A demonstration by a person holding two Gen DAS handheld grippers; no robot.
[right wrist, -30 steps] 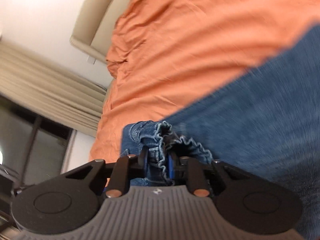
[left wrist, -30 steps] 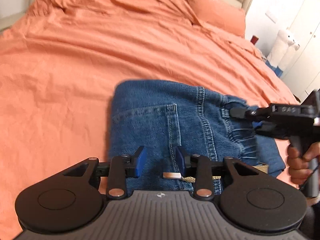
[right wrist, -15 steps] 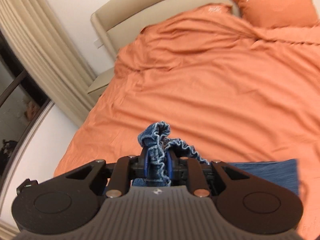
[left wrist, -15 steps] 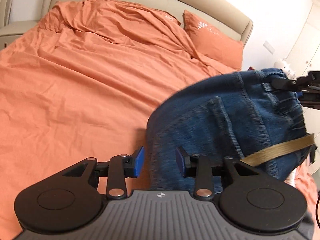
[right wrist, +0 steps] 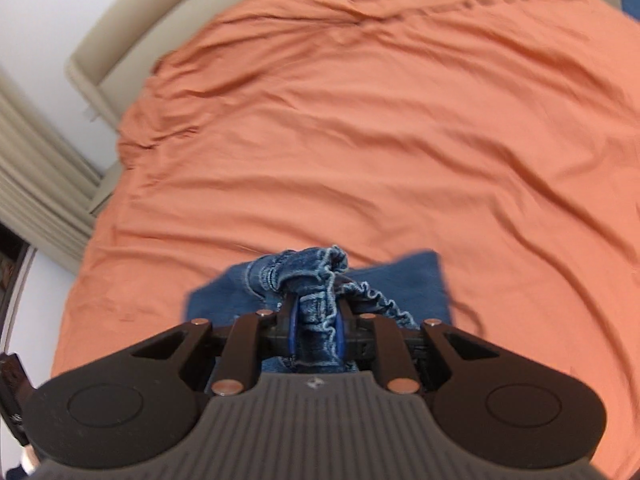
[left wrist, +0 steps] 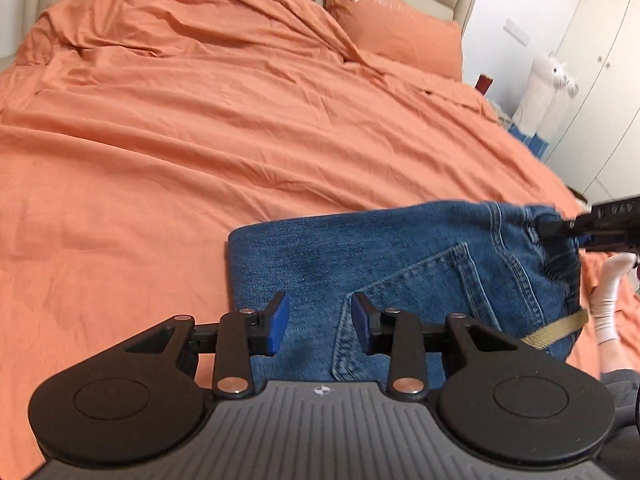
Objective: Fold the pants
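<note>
The jeans point(left wrist: 360, 264) lie folded on the bed point(left wrist: 200, 140), their waistband bunched between the closed fingers of the right gripper point(right wrist: 316, 330). Denim this thick looks heavy and floppy, so seams and waistband are the surest holds. Over the jeans, the left gripper point(left wrist: 320, 322) stands open, empty.

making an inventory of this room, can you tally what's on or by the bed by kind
jeans: 1
pillow: 1
duvet: 1
plush toys: 2
white sock: 1
grippers: 2, left open, right shut on the jeans' waistband
total: 8
</note>
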